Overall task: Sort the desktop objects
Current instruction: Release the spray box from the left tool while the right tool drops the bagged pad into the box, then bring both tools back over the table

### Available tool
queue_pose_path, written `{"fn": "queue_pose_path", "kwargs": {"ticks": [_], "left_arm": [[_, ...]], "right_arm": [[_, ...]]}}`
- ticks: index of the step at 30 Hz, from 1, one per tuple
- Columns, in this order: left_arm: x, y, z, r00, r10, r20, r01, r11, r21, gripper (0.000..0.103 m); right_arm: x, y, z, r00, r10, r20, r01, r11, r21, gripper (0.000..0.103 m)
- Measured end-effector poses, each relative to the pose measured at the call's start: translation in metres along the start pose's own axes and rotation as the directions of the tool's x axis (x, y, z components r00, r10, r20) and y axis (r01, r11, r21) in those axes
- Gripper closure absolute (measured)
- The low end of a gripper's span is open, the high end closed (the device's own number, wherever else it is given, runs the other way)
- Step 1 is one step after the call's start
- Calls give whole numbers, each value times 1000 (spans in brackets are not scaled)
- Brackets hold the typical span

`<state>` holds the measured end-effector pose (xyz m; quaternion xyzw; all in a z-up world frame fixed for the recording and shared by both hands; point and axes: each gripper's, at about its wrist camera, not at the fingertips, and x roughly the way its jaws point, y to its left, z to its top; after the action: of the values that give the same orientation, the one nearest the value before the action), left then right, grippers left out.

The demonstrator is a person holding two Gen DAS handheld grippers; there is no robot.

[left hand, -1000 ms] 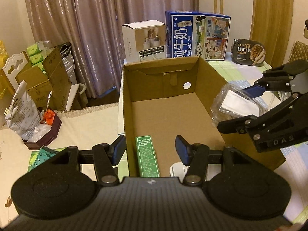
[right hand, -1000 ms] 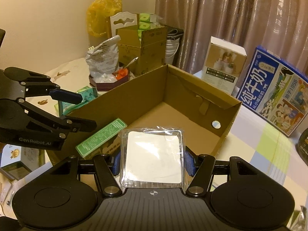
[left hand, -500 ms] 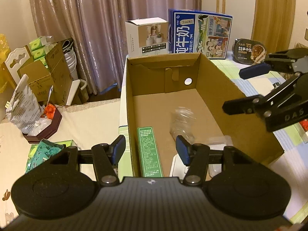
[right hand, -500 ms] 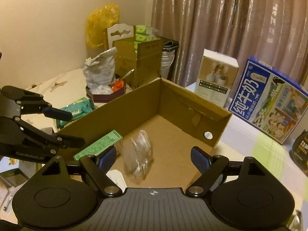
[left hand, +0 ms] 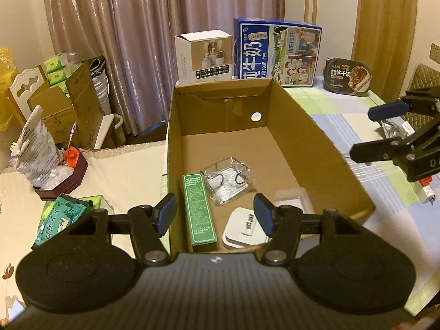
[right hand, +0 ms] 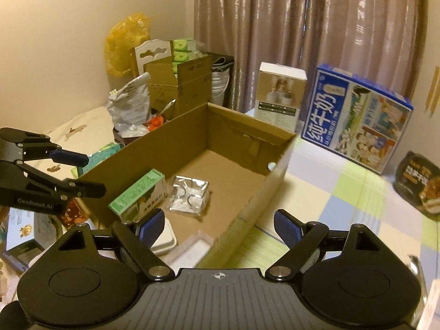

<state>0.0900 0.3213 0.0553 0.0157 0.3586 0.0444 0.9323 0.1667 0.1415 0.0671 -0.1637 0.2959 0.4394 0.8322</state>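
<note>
An open cardboard box [left hand: 324, 148] [right hand: 277, 170] stands on the table. Inside lie a green carton [left hand: 197, 209] [right hand: 137, 195], a clear plastic packet [left hand: 227, 183] [right hand: 189, 195], a white charger [left hand: 242, 231] and a clear flat case [left hand: 293, 202]. My left gripper [left hand: 216, 216] is open and empty, hovering over the box's near end. My right gripper [right hand: 217, 227] is open and empty, above the box's right wall; it also shows in the left wrist view [left hand: 376, 129]. The left gripper shows in the right wrist view [right hand: 82, 173].
A blue milk carton [left hand: 277, 52] [right hand: 354, 121] and a white product box [left hand: 205, 55] [right hand: 280, 93] stand behind the box. A black meal bowl [left hand: 348, 77] [right hand: 418, 184] sits far right. A green packet [left hand: 63, 220], a snack tray [left hand: 60, 176] and stacked cartons [left hand: 68, 107] lie left.
My right gripper opened and let the clear plastic packet fall into the box, then drew back to the right. The left gripper stayed open over the box.
</note>
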Motion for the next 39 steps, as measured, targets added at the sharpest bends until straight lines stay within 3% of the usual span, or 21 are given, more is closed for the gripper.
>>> {"fn": "queue_pose_path", "kwargs": {"ticks": [9, 21, 24, 27, 33, 39], "left_arm": [[-28, -19, -6, 1000, 4, 5, -4, 1000, 15, 41], [-64, -70, -17, 999, -41, 34, 39, 998, 50, 15], [-73, -88, -19, 995, -75, 61, 72, 996, 53, 5], [-79, -108, -23, 992, -103, 70, 98, 993, 67, 1], [-83, -156, -34, 984, -169, 61, 163, 983, 88, 1], [-73, -200, -40, 969, -246, 23, 243, 967, 81, 1]], "right_arm": [[-44, -5, -31, 1000, -15, 6, 14, 997, 71, 16], [-111, -30, -105, 996, -86, -5, 85, 968, 236, 11], [-131, -42, -134, 994, -112, -20, 113, 946, 305, 9], [-152, -55, -164, 988, -147, -45, 153, 914, 375, 8], [-191, -85, -206, 971, -223, -92, 239, 843, 482, 7], [-220, -101, -230, 955, -278, -99, 287, 796, 533, 7]]}}
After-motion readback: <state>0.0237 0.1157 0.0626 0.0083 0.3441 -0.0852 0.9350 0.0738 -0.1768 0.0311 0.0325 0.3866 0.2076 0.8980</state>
